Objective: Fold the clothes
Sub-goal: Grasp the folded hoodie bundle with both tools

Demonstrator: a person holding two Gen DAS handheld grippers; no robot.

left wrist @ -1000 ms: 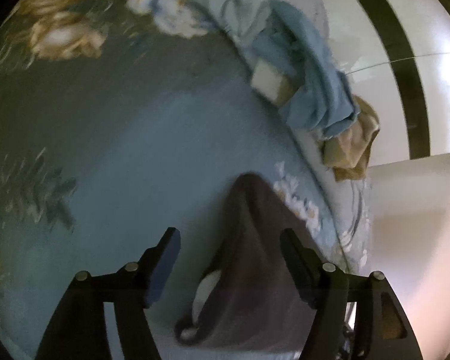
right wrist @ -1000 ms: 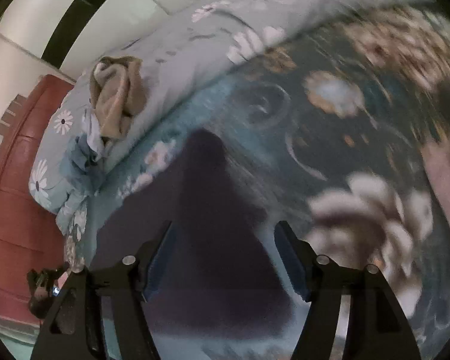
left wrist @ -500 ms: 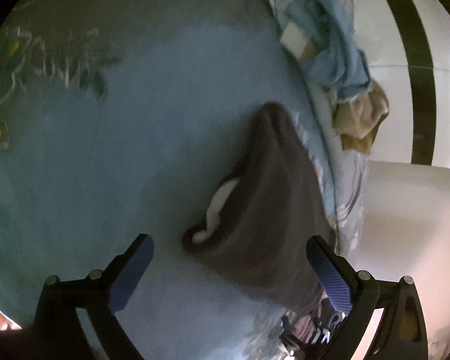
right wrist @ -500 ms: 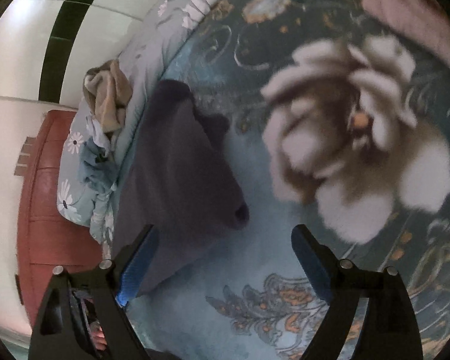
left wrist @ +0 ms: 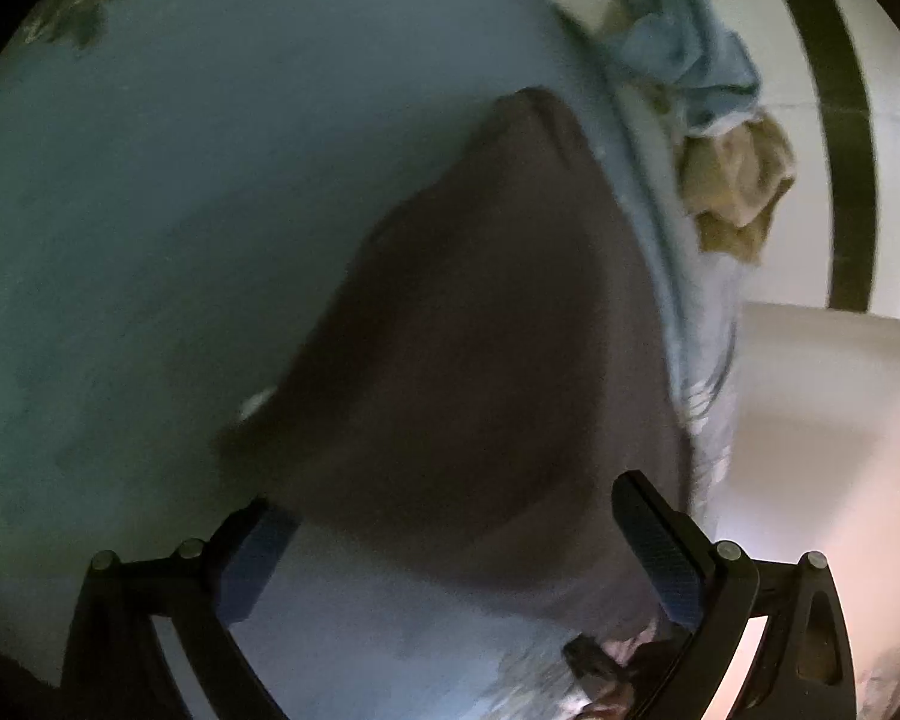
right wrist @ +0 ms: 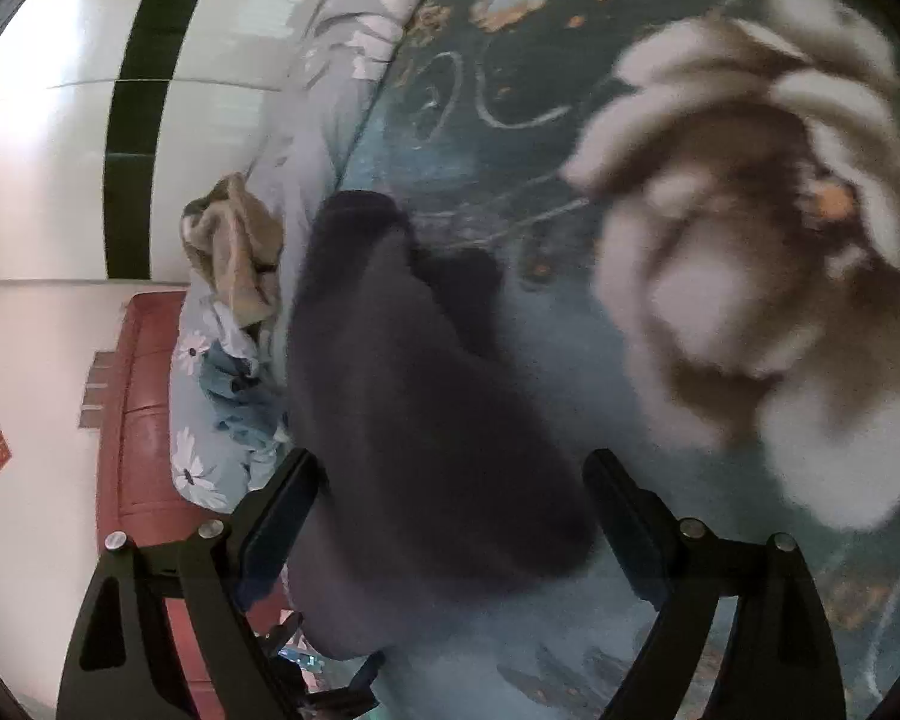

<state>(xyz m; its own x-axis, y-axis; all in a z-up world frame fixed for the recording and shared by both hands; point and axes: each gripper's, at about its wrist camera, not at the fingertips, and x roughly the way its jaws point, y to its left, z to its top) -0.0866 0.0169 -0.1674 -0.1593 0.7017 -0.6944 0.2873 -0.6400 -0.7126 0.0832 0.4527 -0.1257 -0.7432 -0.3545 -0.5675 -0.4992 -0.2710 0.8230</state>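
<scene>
A dark grey-brown garment lies folded on the blue floral bedspread, near the bed's edge. It also shows in the right wrist view. A bit of white shows at its left edge. My left gripper is open and empty, with its jaws on either side of the garment's near part. My right gripper is open and empty, jaws wide on either side of the garment's near end. Both views are blurred.
A light blue garment and a tan one lie crumpled at the bed's edge, beyond the dark garment. The tan one and the blue one show in the right view. A red-brown headboard and white wall lie beyond.
Both grippers have moved in closer over the dark garment, which now fills more of each view. Both stay open.
</scene>
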